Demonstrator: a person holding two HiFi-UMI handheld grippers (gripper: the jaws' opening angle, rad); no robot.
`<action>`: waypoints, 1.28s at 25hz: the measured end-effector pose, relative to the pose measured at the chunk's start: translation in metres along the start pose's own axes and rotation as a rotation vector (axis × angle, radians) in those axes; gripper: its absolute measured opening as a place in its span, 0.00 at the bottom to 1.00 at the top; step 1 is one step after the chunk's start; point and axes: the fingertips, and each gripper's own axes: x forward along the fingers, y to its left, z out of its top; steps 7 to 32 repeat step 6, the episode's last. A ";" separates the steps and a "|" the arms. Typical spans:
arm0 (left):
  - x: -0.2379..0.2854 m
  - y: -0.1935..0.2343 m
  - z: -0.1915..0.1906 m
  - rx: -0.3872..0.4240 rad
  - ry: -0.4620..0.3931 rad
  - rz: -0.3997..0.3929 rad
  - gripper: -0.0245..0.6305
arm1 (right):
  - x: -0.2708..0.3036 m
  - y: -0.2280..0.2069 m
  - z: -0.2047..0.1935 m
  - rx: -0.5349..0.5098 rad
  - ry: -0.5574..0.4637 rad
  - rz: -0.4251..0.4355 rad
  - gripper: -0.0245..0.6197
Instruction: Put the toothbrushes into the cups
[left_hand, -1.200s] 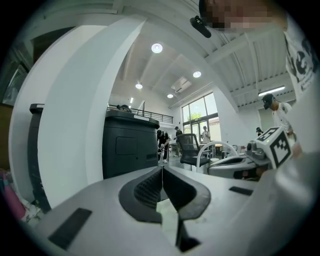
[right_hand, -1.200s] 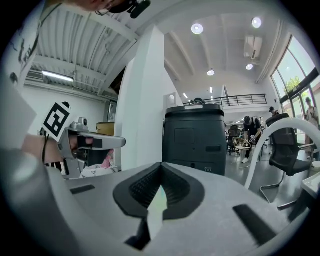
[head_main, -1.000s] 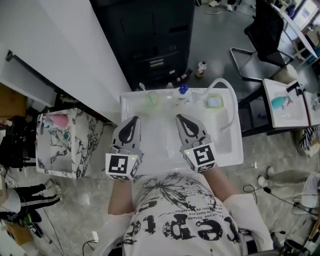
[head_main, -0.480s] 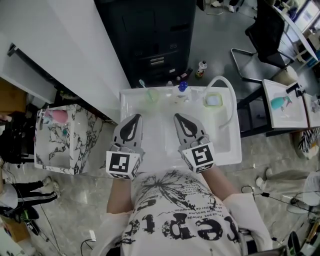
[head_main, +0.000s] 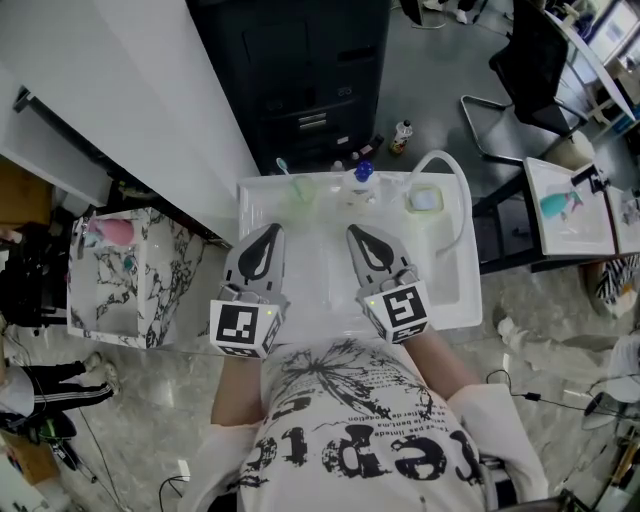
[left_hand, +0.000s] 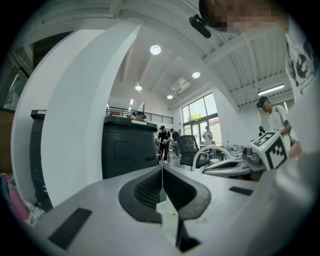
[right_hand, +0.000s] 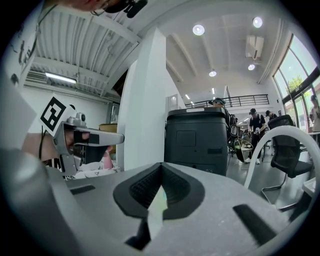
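Toothbrush (head_main: 284, 170), teal-tipped, in pale-green cup (head_main: 303, 197); left gripper (head_main: 269, 232) and right gripper (head_main: 356, 233) jaws pressed together

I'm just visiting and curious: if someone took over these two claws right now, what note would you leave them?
Left claw: shut, empty, held level over the near side of the white table.
Right claw: the same, beside it.
Things: a toothbrush stands in the pale green cup at the far edge. A second cup sits further right, contents unclear.
Done: that one brush, it seems.
Left: no loose toothbrush is visible, so look for any.
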 end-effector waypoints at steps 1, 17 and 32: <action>0.001 0.000 0.000 0.000 0.000 -0.003 0.06 | 0.001 -0.001 0.000 -0.001 0.002 -0.001 0.02; 0.001 0.004 -0.005 -0.007 0.013 0.000 0.06 | 0.003 0.001 -0.001 -0.008 0.008 -0.003 0.02; 0.001 0.004 -0.005 -0.007 0.013 0.000 0.06 | 0.003 0.001 -0.001 -0.008 0.008 -0.003 0.02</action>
